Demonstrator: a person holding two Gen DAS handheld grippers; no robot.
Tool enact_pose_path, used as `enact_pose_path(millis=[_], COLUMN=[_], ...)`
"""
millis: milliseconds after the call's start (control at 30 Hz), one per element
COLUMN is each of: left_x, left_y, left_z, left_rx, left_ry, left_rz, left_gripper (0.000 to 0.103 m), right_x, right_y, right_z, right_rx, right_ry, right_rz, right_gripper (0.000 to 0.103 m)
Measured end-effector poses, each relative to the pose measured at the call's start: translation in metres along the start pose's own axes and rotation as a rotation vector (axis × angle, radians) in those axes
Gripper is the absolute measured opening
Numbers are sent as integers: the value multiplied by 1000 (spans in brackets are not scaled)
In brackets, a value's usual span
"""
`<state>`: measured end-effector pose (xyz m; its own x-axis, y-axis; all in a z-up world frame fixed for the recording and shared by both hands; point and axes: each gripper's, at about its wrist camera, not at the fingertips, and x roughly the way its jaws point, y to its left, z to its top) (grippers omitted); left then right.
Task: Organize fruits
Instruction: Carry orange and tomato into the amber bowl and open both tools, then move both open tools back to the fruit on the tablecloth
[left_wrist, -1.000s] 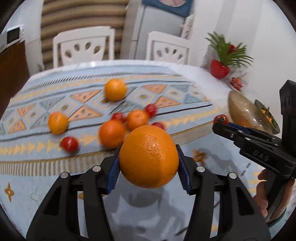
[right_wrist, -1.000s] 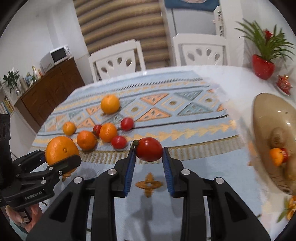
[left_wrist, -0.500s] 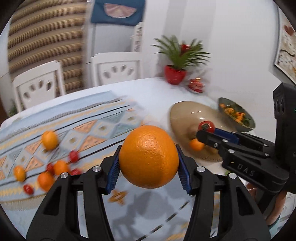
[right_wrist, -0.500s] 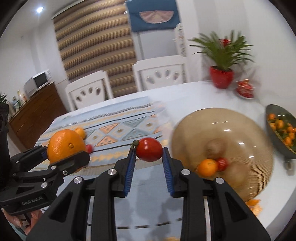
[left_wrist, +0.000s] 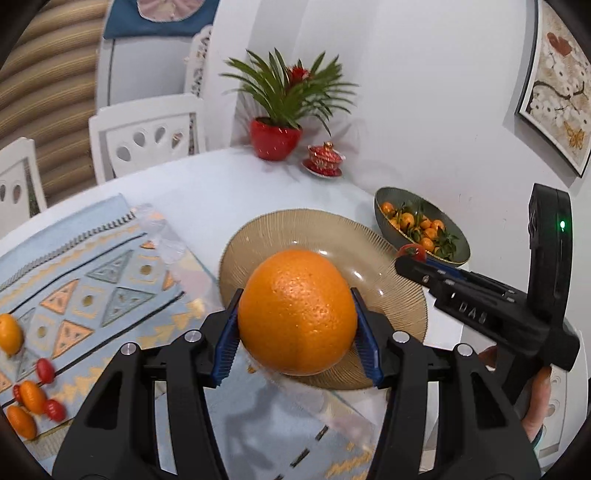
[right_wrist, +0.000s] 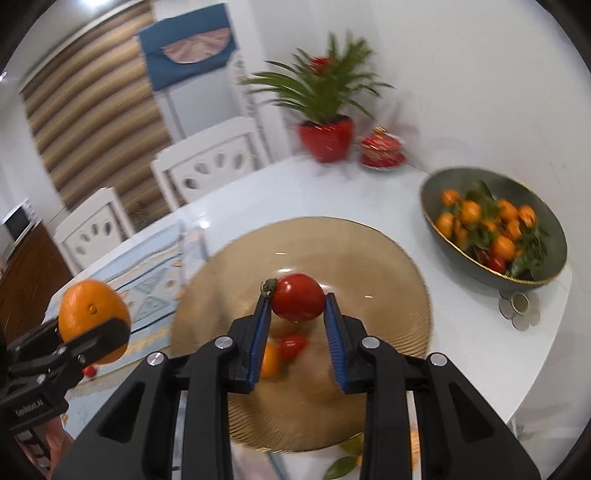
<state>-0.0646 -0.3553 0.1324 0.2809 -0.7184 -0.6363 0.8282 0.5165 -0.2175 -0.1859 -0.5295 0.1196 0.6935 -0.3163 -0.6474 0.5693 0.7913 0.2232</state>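
Observation:
A large orange (left_wrist: 297, 312) is clamped in my shut left gripper (left_wrist: 297, 325), held in the air over the near left rim of the brown ribbed glass plate (left_wrist: 258, 236). My right gripper (right_wrist: 298, 306) is shut on a red tomato (right_wrist: 298, 297) with a green stem, above the middle of the plate (right_wrist: 369, 258). Under it, a small mandarin (right_wrist: 269, 360) and a small tomato (right_wrist: 293, 345) lie blurred in the plate. In the right wrist view the left gripper (right_wrist: 92, 332) and its orange (right_wrist: 92, 314) sit at the left. Loose mandarins (left_wrist: 9, 332) and small tomatoes (left_wrist: 46, 371) lie on the patterned mat (left_wrist: 92, 288).
A dark green bowl (right_wrist: 546, 229) of leafy mandarins stands right of the plate, near the wall. A red-potted plant (right_wrist: 325, 140) and a red lidded dish (right_wrist: 380, 151) are at the table's back. Some coins (right_wrist: 519, 306) lie by the bowl. White chairs (left_wrist: 147, 136) stand behind.
Both grippers have swung right, from over the patterned mat to over the brown plate, each still holding its fruit. The loose fruits on the mat are now far left.

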Motion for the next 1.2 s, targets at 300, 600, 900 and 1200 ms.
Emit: enact_pose_path(millis=[300,600,900,1200], left_x=[62,85,52,-4], left_y=[-2,-4,3,19], left_z=[-7,-17,-14,-28], left_rx=[17,24,12,-23], left_ry=[77,121,61,10], left_rz=[22,24,22,32], left_gripper=[54,55,65,71], right_x=[43,61,52,29], right_y=[-29,-30,-35,-1], right_z=[-3,-6,-11,-19], right_rx=[78,80,139,101], right_ry=[102,151,152,128], right_rz=[-92,-133,-93,-44], right_gripper=[29,29,33,33])
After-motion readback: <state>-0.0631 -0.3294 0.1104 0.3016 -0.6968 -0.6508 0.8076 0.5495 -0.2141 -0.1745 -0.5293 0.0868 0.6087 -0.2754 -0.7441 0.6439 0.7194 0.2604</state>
